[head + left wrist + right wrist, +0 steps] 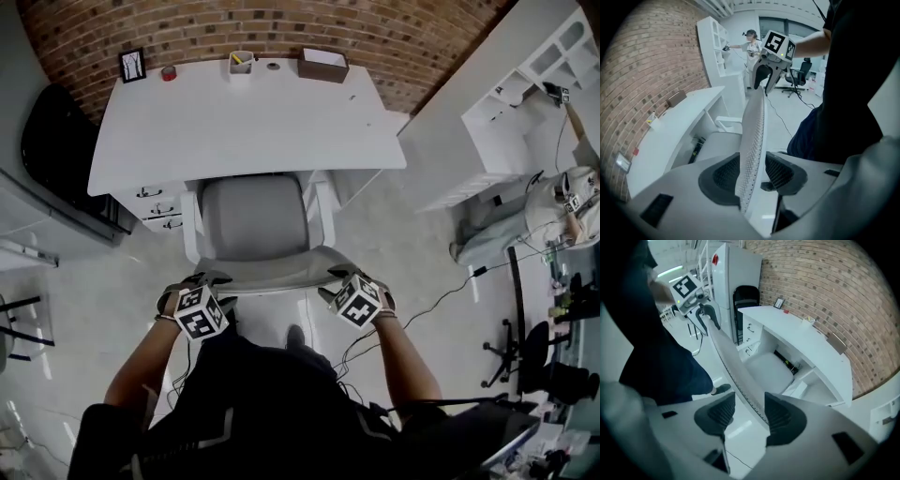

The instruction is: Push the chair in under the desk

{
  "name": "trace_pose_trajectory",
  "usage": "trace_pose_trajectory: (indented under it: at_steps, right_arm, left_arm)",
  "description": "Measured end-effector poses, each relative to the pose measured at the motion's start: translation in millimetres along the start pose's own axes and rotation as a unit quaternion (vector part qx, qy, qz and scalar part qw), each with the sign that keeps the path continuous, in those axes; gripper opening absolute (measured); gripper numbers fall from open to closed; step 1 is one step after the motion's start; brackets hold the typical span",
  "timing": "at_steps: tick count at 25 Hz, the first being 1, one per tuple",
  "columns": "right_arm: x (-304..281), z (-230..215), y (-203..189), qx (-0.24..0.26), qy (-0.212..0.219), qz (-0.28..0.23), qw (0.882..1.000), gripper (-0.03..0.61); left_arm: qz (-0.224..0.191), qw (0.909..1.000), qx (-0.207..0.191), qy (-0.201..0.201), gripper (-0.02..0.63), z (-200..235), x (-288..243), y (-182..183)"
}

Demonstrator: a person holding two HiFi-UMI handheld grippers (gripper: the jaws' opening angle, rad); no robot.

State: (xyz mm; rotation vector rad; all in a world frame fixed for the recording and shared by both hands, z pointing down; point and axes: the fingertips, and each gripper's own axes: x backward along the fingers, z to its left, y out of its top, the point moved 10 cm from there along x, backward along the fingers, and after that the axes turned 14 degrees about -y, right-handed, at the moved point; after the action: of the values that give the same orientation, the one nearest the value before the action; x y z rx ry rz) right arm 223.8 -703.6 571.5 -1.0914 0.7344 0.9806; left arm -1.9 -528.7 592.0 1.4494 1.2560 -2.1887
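Note:
A white chair with a grey seat (253, 217) stands partly under the white desk (253, 122), its armrests at the desk's front edge. Its mesh back's top edge (277, 277) runs between my two grippers. The left gripper (208, 281) straddles the left end of that edge. In the left gripper view the mesh back (754, 126) passes between the open jaws (752, 176) with a gap on each side. My right gripper (339, 281) straddles the right end. In the right gripper view the back's edge (729, 357) lies between the parted pads (749, 416), untouched.
Along the desk's back edge by the brick wall stand a picture frame (132, 65), a red tape roll (169, 72), a cup (241, 66) and a brown box (323, 65). Drawers (155, 206) sit under the desk's left. White shelving (525, 84), a person (562, 206) and floor cables (450, 291) are at right.

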Motion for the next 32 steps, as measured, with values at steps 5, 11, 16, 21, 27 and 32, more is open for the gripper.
trace_pose_trajectory:
  at_steps: [5,11,16,21,27,32]
  right_arm:
    - [33,-34,-7,-0.081,0.019,-0.099,0.992,0.153]
    - [67,-63,-15,-0.123,-0.015,-0.218,0.968,0.094]
    - [85,-70,-16,-0.144,-0.039,-0.278,0.949,0.044]
    - [99,-69,-12,-0.176,-0.054,-0.312,0.932,0.021]
    - [120,-58,5,-0.232,-0.095,-0.358,0.899,0.009]
    - [138,-43,27,-0.260,-0.122,-0.371,0.883,0.008]
  left_arm:
    - [-0.093,0.9876,0.077,0.100,0.181,-22,26,9]
    - [-0.266,0.9073,0.211,0.248,0.081,-51,61,50]
    - [-0.343,0.8447,0.266,0.313,0.030,-76,69,78]
    - [-0.367,0.8223,0.273,0.339,0.009,-91,76,97]
    - [-0.405,0.7923,0.273,0.366,0.008,-102,96,100]
    - [-0.406,0.7933,0.254,0.376,0.008,-103,122,92]
